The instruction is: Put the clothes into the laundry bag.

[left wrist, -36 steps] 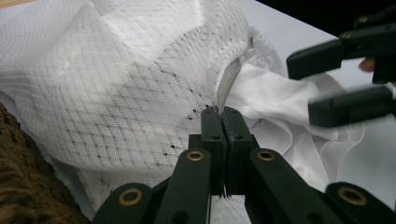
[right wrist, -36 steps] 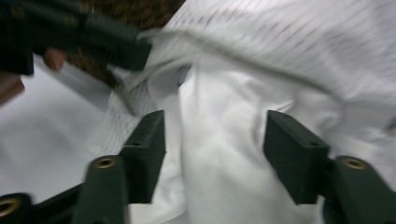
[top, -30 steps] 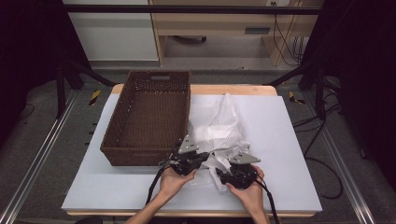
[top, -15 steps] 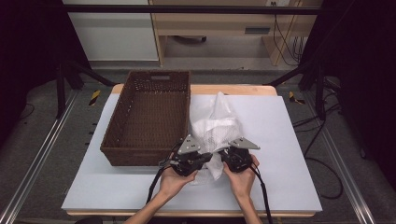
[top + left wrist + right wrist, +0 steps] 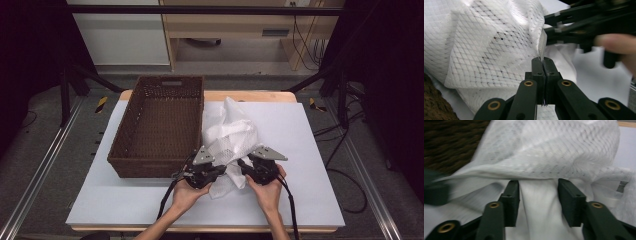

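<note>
Pale tabletop (image 5: 310,150) under dim room light, wicker basket (image 5: 160,125) at left, white mesh garment (image 5: 230,135) bunched beside it. Left gripper (image 5: 541,61) pinched tight on a garment edge. Right gripper (image 5: 537,195) just reopening, half-wide, fabric between but unpressed. Risk: closing on several layers, or mesh snagging on wicker.

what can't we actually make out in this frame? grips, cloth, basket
- High view: the jaws of the left gripper and right gripper are too small to read, and folds of the white mesh cloth cover them.
- Right gripper view: motion blur; jaws apart with cloth between them, contact with the pads unclear.
- Left gripper view: jaws shut on a cloth edge; what kind of garment it is stays unclear.
- Wicker basket: its near wall hides the near strip of its floor.
</note>
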`<state>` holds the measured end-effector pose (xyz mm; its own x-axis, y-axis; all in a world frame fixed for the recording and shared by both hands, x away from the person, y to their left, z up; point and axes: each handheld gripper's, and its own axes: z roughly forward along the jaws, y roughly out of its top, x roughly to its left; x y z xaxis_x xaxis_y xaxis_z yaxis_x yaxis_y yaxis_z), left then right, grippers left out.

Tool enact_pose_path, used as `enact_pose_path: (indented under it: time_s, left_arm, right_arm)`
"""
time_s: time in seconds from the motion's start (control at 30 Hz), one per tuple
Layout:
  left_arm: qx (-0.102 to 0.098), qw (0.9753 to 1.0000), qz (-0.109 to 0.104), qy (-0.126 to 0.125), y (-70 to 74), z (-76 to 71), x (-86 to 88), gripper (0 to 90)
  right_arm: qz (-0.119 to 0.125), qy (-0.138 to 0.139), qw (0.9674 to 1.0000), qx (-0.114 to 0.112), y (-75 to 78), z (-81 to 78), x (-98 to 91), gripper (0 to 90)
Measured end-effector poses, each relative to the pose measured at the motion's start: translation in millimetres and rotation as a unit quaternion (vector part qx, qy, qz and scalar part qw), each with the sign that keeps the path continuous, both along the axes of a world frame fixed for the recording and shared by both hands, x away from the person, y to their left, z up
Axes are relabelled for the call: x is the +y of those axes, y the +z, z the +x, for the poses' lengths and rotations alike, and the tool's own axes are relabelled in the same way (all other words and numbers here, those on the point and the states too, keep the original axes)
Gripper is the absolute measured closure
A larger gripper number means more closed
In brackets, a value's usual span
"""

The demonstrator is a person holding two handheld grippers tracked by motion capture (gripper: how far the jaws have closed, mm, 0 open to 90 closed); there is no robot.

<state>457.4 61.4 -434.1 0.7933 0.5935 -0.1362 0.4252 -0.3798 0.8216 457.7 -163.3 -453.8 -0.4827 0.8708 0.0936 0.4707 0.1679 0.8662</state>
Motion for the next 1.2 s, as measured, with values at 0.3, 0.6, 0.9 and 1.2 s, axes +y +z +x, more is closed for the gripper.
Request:
enact_pose_path:
  time_s: [0.3, 0.6, 0.9, 1.2]
  left_arm:
    - [-0.005, 1.0000, 0.003, 0.001, -3.4, -2.0, -3.6, 89.0]
    - [-0.009, 1.0000, -0.001, 0.002, -2.1, -3.9, -4.1, 89.0]
    - [-0.022, 0.9993, -0.029, 0.000, 17.1, -6.9, 5.1, 89.1]
    - [-0.028, 0.9990, -0.033, -0.011, 26.8, -16.2, 12.9, 89.2]
  right_arm:
    - [-0.039, 0.012, 0.9985, 0.036, -6.2, -30.3, -24.9, 34.7]
    - [-0.039, -0.004, 0.9967, 0.071, -23.6, -8.8, -20.8, 83.8]
    - [0.006, 0.051, 0.9982, 0.031, -0.3, -5.3, 17.6, 84.9]
    - [-0.033, -0.088, 0.9954, 0.021, -30.5, 50.5, 29.1, 85.1]
